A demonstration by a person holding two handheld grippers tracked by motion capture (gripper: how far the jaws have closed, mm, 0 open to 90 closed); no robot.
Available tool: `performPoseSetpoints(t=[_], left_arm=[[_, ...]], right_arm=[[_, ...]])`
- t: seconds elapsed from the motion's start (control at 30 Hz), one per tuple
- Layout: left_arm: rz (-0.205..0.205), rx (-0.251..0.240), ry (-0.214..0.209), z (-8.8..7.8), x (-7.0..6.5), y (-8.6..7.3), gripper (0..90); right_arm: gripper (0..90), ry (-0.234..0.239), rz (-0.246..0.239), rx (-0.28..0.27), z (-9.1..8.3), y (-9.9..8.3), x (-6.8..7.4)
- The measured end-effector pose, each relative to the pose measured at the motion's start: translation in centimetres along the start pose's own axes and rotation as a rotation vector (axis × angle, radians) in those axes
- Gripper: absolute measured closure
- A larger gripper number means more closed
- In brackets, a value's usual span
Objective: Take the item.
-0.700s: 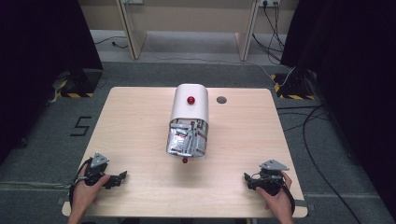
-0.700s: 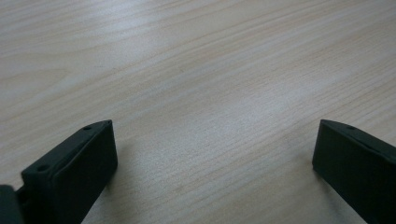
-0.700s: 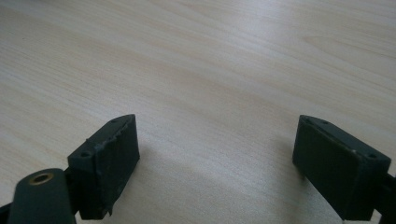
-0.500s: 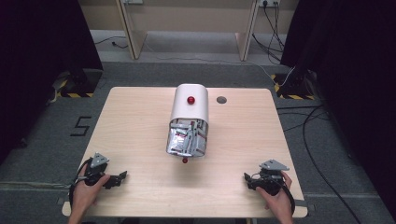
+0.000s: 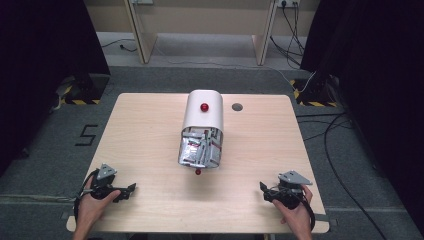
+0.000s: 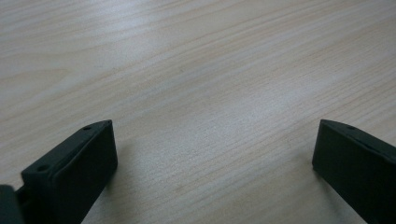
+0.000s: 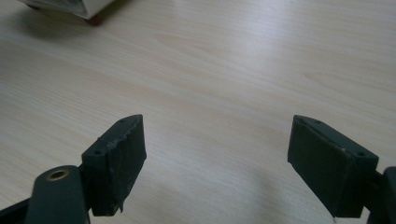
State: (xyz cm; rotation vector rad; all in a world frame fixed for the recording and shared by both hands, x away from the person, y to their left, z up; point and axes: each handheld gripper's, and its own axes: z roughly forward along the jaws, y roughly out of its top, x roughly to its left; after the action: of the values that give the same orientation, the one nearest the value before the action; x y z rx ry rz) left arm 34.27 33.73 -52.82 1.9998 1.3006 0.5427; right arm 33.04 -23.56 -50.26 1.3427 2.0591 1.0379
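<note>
Both tongs, left tongs (image 5: 131, 188) & right tongs (image 5: 263, 189), are sitting released, nothing btwn them. White box (image 5: 202, 128) is lying mid-surface (image 5: 140, 135), well apart. Risk: foil contents (image 5: 200, 149) spilling if box is getting nudged at its open end.

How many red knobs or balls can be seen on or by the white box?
2: one red knob on top of the white box, one red ball on the table at the box's open near end. Others may be hidden inside.
</note>
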Motion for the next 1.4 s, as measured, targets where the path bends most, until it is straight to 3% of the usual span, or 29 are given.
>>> performPoseSetpoints(t=[0.63, 1.17, 1.4], left_arm=[[-0.002, -0.002, 0.000, 0.0, 0.0, -0.1, 0.0], [-0.002, -0.002, 0.000, 0.0, 0.0, -0.1, 0.0], [-0.002, -0.002, -0.001, 0.0, 0.0, -0.1, 0.0]], right_arm=[[22.1, 0.051, -0.074, -0.114, -3.1, 3.3, 4.4], [22.4, 0.136, -0.148, -0.178, -3.9, 7.4, 8.7], [22.2, 0.155, -0.151, -0.199, -4.1, 8.5, 9.5]])
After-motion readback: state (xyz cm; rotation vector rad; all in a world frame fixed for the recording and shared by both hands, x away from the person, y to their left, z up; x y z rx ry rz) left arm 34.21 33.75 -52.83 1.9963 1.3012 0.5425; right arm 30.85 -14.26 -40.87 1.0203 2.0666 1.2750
